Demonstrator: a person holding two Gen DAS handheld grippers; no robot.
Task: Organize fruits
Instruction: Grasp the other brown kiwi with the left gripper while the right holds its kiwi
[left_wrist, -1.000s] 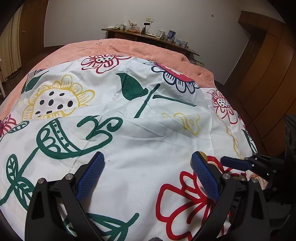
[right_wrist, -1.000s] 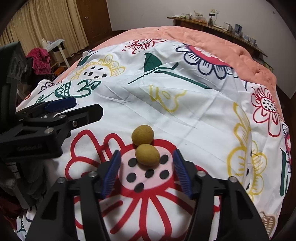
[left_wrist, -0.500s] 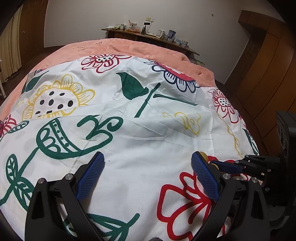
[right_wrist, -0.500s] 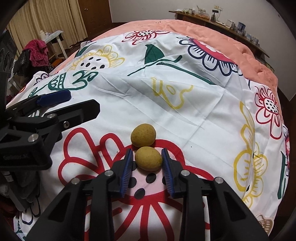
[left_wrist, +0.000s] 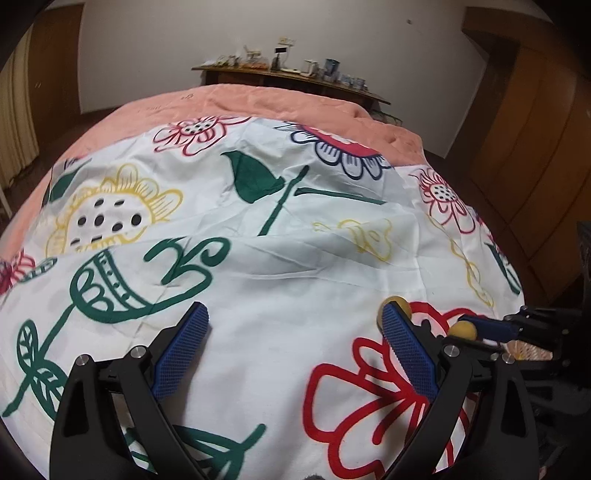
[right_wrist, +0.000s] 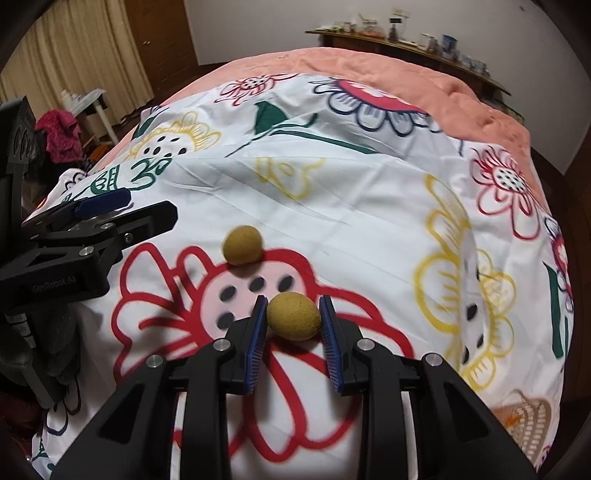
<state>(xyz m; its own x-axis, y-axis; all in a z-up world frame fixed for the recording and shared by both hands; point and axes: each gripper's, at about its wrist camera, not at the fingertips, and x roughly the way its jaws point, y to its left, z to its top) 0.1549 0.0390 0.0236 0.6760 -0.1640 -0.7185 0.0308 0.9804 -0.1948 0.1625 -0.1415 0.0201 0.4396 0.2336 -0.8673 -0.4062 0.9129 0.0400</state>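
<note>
The right gripper (right_wrist: 293, 317) is clamped on a yellow-brown fruit (right_wrist: 293, 315) above the flowered sheet (right_wrist: 332, 192) (a second fruit (right_wrist: 242, 245) lies beyond); the left gripper (left_wrist: 295, 334) gapes empty.

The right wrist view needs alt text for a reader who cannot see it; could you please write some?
The right claw is shut on a yellow-brown fruit above a flower-print sheet. A second fruit lies beyond it, and the left claw is at left.
</note>
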